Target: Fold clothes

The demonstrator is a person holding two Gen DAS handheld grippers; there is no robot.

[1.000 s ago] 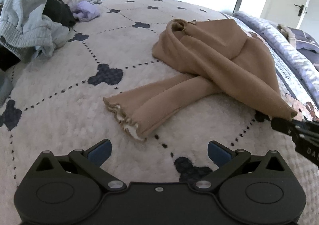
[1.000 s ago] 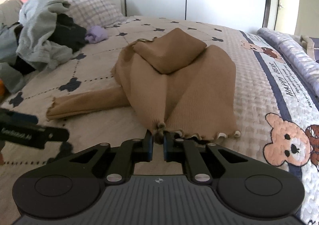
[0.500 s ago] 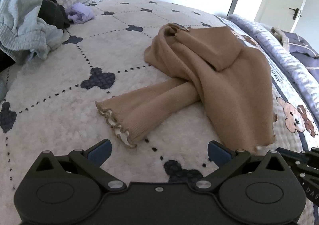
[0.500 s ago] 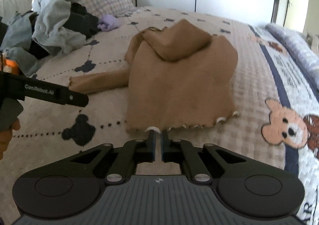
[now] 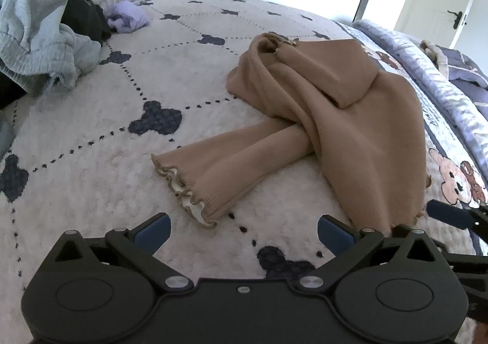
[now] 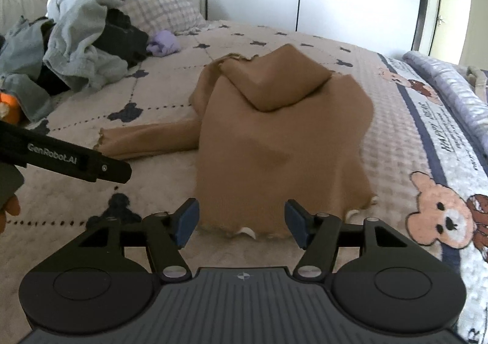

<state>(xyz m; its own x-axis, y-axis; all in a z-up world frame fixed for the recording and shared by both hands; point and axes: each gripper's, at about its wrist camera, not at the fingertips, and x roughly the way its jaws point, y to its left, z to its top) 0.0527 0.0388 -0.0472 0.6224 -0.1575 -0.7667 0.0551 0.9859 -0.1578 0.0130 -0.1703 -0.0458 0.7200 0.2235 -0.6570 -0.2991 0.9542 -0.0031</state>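
A tan ribbed garment (image 5: 350,118) with ruffled cuffs lies on the bed, body partly folded, one sleeve (image 5: 231,167) stretched toward the left. It also shows in the right wrist view (image 6: 274,142). My left gripper (image 5: 244,229) is open and empty, just short of the sleeve's cuff. My right gripper (image 6: 242,222) is open and empty, its jaws either side of the garment's hem, which lies flat on the bed. The left gripper's finger (image 6: 76,161) shows in the right wrist view.
The bed (image 5: 91,136) has a cream quilt with dark bear marks. A pile of grey and black clothes (image 6: 79,48) and a small purple item (image 6: 163,43) lie at the head end by a checked pillow (image 6: 158,5). A rolled blue blanket (image 6: 448,84) lies along the right edge.
My right gripper was shut on the garment's hem and pulled it back toward me; it has now opened and let the hem go. The left gripper stayed open, shifting slightly.
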